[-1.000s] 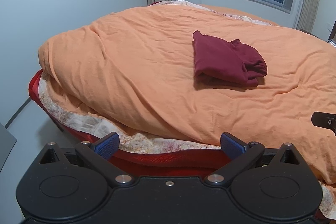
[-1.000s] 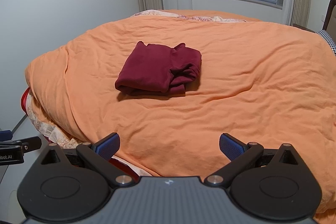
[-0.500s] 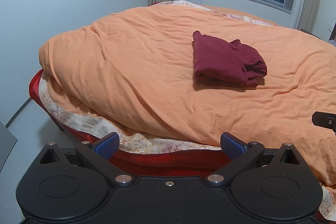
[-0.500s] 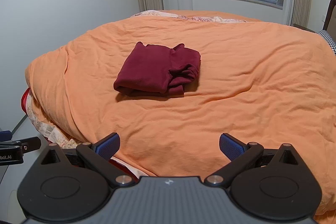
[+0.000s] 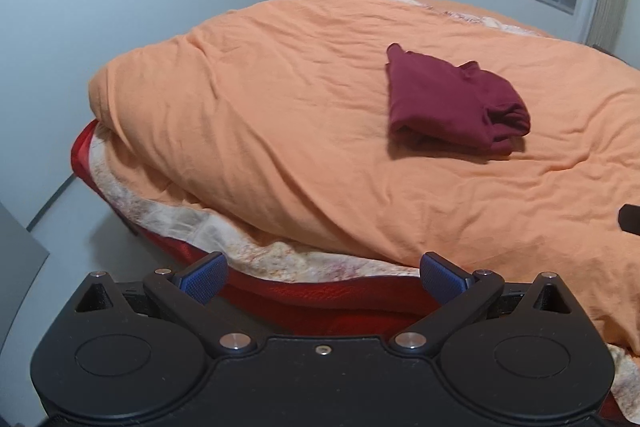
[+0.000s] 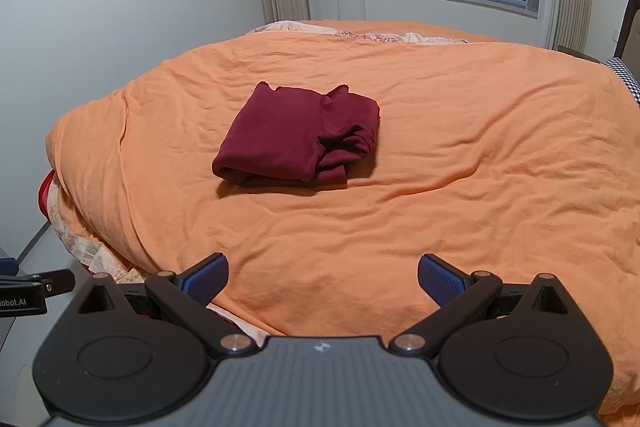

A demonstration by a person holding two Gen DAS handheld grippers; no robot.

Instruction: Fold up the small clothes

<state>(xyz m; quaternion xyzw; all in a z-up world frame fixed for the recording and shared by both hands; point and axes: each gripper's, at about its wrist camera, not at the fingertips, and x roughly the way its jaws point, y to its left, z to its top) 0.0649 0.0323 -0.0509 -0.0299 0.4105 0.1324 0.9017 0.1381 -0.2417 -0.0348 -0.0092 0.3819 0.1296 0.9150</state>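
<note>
Both the left claw [image 5: 323,278] and right claw [image 6: 323,279] gape empty, well back from the folded maroon garment [image 6: 298,139]; its loose bunched edge could spill open on the soft orange duvet [image 6: 460,163].

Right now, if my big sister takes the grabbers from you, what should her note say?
Left gripper: open, holding nothing, at the bed's near edge.
Right gripper: open, holding nothing, over the orange duvet.
The maroon garment lies folded on the duvet, apart from both grippers.
Done: it looks folded, though its right end is a bit bunched.
Left: maybe tidy that end; no other clothes are in view.
</note>
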